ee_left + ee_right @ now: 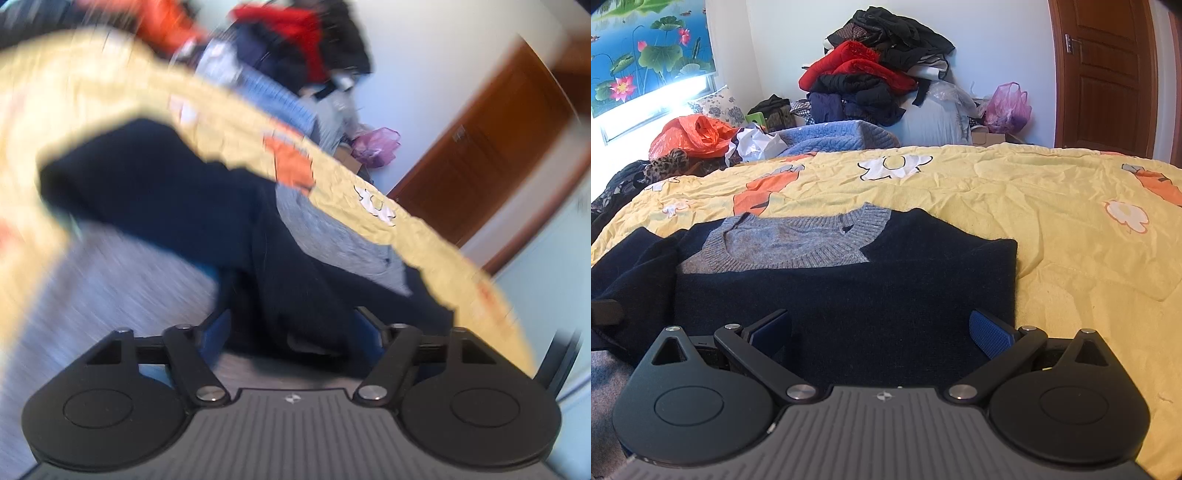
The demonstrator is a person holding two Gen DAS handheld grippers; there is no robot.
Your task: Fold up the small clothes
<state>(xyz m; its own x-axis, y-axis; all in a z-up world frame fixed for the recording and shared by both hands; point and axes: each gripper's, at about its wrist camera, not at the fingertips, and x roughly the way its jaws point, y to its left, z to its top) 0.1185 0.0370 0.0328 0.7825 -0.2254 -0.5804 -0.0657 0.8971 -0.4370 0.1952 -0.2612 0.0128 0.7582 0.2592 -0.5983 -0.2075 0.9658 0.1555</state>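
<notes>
A small navy sweater (849,291) with a grey knit collar (798,243) lies on the yellow quilt (1052,221). Its right side is folded in to a straight edge. My right gripper (881,330) is open and empty just above the sweater's near part, with blue pads (991,334) spread wide. In the blurred, tilted left wrist view, navy cloth (280,295) of the sweater (166,192) runs down between the fingers of my left gripper (295,332). The cloth hides the fingertips. The grey part (332,236) shows behind.
A pile of dark and red clothes (879,74) stands at the back wall. An orange plastic bag (690,136) and a blue knit item (831,136) lie beyond the quilt. A pink bag (1008,107) sits by the wooden door (1104,74).
</notes>
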